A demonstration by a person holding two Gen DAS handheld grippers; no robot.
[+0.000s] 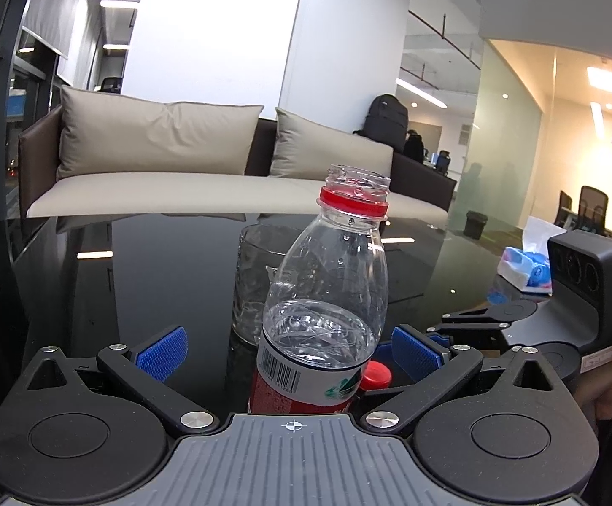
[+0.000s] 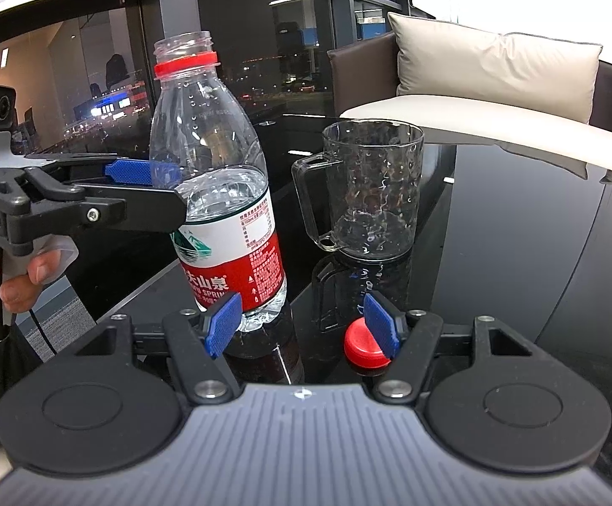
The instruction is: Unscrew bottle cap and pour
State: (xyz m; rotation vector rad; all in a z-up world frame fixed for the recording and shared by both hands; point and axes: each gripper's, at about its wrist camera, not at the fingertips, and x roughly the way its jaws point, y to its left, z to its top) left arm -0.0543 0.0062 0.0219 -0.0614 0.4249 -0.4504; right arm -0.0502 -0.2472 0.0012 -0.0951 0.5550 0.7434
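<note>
The left gripper point(image 2: 154, 181) spreads wide around the uncapped bottle point(image 2: 217, 177), the right gripper point(image 2: 301, 324) gapes empty beside the loose cap point(image 2: 362, 348), freeing the bottle to pour into the mug point(image 2: 369, 189).

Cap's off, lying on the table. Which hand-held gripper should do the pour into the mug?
Probably left. The left hand-held gripper already straddles the bottle, open. The right hand-held gripper sits open beside the cap, off the bottle.

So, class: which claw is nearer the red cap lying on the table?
Right. The right claw has one pad beside the cap; the left claw flanks the bottle, higher up.
</note>
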